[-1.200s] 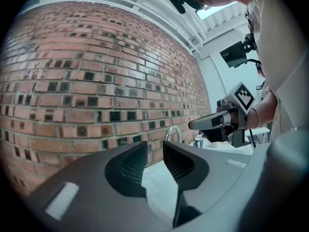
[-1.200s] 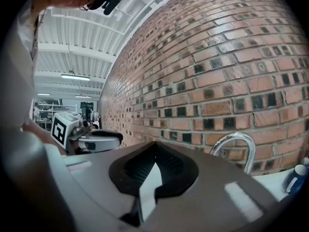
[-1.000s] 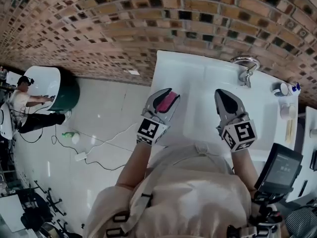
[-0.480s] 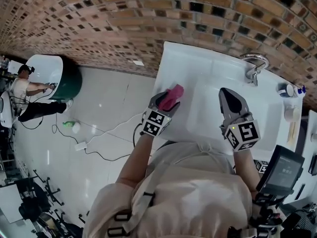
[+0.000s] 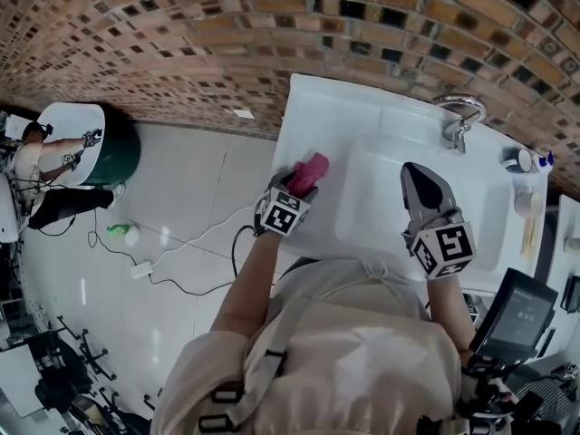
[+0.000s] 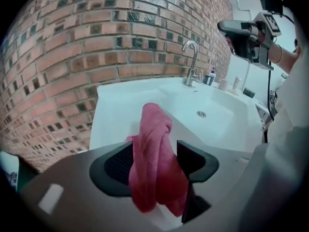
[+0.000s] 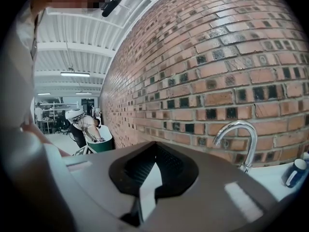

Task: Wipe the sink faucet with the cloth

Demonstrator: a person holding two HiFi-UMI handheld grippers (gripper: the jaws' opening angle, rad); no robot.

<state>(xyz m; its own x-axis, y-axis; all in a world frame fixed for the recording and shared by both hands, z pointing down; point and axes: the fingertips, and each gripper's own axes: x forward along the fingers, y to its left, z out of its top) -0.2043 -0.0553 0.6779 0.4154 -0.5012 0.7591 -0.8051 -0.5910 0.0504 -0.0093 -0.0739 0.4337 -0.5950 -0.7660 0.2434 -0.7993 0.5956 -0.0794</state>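
The pink cloth [image 5: 309,172] lies bunched on the left front rim of the white sink [image 5: 381,143]. My left gripper [image 5: 296,185] points down at it; its jaws are opening, and the cloth [image 6: 154,163] stands between them with the pads drawn back from it. The chrome faucet [image 5: 458,120] rises at the back of the basin, far from the cloth. In the left gripper view the faucet [image 6: 191,62] stands beyond the basin [image 6: 217,110]. My right gripper [image 5: 419,178] hovers over the basin, shut and empty, aimed at the faucet [image 7: 241,141].
A brick wall [image 5: 272,34] backs the sink. Cups and a blue bottle [image 5: 523,162] stand on the right ledge; the bottle [image 7: 294,173] sits right of the faucet. A dark screen [image 5: 512,320] is at the lower right. A cable [image 5: 172,243] lies on the floor.
The left gripper has come down with the pink cloth onto the sink's left front rim, and its jaws have spread apart. The right gripper has kept still.
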